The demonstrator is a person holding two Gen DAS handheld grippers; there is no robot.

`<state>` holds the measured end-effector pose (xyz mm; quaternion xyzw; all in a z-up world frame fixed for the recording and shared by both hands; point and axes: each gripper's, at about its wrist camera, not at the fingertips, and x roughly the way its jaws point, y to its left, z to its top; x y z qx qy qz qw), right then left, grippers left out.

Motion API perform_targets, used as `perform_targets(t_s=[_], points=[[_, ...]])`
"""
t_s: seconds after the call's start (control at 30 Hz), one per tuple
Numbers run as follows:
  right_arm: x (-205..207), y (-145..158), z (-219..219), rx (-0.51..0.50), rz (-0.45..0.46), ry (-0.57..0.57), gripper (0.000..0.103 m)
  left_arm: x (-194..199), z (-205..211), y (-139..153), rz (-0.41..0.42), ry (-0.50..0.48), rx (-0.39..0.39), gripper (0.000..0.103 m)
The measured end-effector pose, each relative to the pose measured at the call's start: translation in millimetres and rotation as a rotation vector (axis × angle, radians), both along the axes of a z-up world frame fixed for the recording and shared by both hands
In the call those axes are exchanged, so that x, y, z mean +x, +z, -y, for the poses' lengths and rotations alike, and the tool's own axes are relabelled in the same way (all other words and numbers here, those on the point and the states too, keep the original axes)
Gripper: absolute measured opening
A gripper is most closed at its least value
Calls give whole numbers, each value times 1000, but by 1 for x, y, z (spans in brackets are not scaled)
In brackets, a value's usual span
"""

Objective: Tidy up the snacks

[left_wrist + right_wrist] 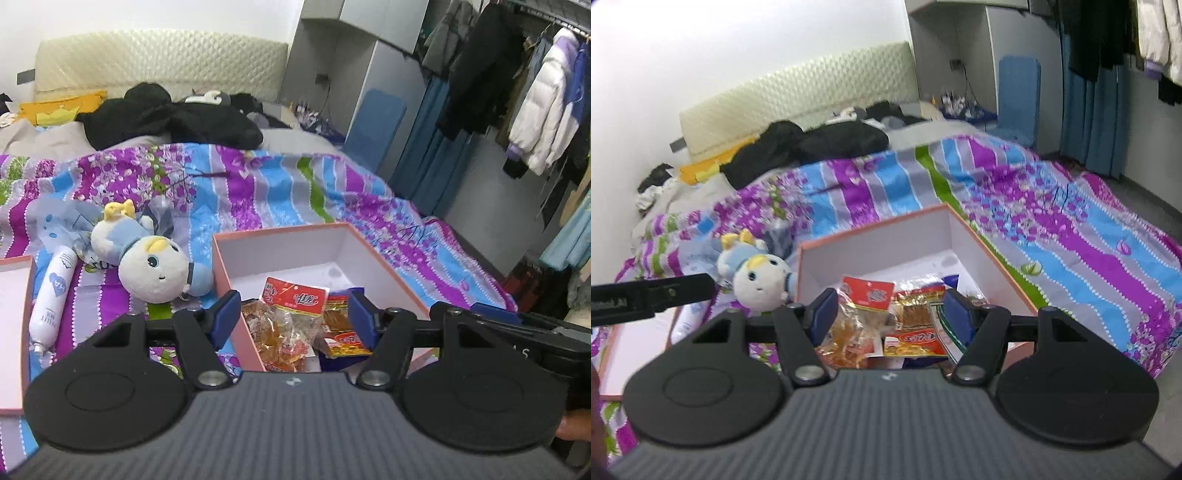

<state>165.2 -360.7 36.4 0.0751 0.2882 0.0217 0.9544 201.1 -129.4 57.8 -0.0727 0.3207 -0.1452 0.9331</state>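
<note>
A pink box [280, 251] with white inner walls lies open on the striped bedspread. Several snack packets lie at its near end: a clear packet with a red header [291, 317] and a red and yellow packet [343, 332]. My left gripper [293, 306] hangs above them, open, its blue pads apart and touching nothing. The right wrist view shows the same box [886, 240], the clear packet [857, 325] and the red and yellow packet [916, 332]. My right gripper [891, 306] is also open over them and holds nothing. The two grippers hover side by side.
A blue and white plush toy [155, 266] and a white tube [51, 295] lie left of the box. A pink lid [11, 314] sits at the far left. Black clothes [166, 118] are piled near the headboard. Coats [546, 103] hang at the right.
</note>
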Motion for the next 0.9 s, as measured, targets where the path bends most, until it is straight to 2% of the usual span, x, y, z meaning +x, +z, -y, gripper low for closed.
perform_targets(t_s=[0.17, 0.47, 0.9], points=[[-32, 15, -4, 18, 50, 10, 65, -38, -9, 17, 49, 21, 4, 69], [-78, 19, -12, 9, 92, 44, 65, -103, -21, 30, 98, 73, 11, 69], [-135, 14, -17, 6, 137, 44, 65, -162, -28, 16, 112, 92, 1, 69]])
